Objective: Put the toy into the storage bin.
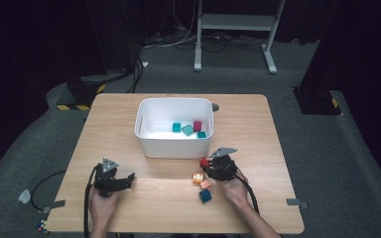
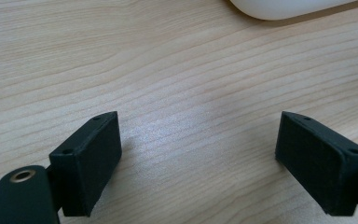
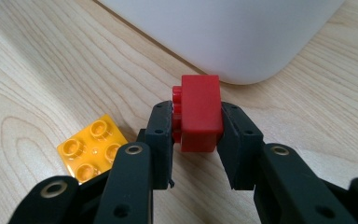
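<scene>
Just in front of the white bin (image 3: 233, 32), the right gripper (image 3: 196, 133) pinches the red brick (image 3: 198, 112) between its 2 pads beside the yellow brick (image 3: 91, 147), so a firm, level lift should clear the rim.

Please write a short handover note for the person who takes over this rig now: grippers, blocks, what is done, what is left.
Right gripper: shut on the red plastic building block, close to the white plastic bin.
Left gripper: open, nothing between its jaws, over bare wooden table.
Done: three teal blocks and one dark pink block lie in the bin.
Left: the red block, plus the yellow studded block, the pale pink block and the teal block on the table.
</scene>
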`<control>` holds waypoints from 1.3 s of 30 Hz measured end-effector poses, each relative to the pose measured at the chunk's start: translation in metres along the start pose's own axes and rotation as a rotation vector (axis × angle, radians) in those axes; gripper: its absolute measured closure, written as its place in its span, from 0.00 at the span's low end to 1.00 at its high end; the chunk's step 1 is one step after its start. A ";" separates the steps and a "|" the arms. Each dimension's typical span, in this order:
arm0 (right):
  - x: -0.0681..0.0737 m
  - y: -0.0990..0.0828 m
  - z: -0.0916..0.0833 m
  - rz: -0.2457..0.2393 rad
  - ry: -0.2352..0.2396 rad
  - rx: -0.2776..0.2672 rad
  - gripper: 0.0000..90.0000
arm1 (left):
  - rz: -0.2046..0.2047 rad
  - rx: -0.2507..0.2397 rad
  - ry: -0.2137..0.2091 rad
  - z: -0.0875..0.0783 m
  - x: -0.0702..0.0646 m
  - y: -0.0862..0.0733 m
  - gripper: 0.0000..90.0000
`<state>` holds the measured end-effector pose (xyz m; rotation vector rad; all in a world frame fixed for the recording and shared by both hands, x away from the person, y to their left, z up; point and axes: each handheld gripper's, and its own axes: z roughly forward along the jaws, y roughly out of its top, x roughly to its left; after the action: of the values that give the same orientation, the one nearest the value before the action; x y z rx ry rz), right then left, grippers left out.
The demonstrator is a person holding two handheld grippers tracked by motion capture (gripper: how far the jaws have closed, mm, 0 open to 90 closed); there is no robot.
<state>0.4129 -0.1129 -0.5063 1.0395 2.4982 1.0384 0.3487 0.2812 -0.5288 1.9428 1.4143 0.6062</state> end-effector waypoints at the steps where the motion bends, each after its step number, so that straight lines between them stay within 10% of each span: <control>1: 0.000 0.000 -0.001 0.005 0.001 0.000 0.74 | 0.000 0.000 0.000 0.000 0.000 0.000 0.16; 39: -0.025 0.032 -0.089 0.004 -0.013 -0.110 0.74 | -0.001 -0.001 0.000 0.000 0.000 0.000 0.16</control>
<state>0.4065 -0.1609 -0.4210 1.0168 2.3997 1.1522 0.3487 0.2812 -0.5289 1.9413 1.4147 0.6064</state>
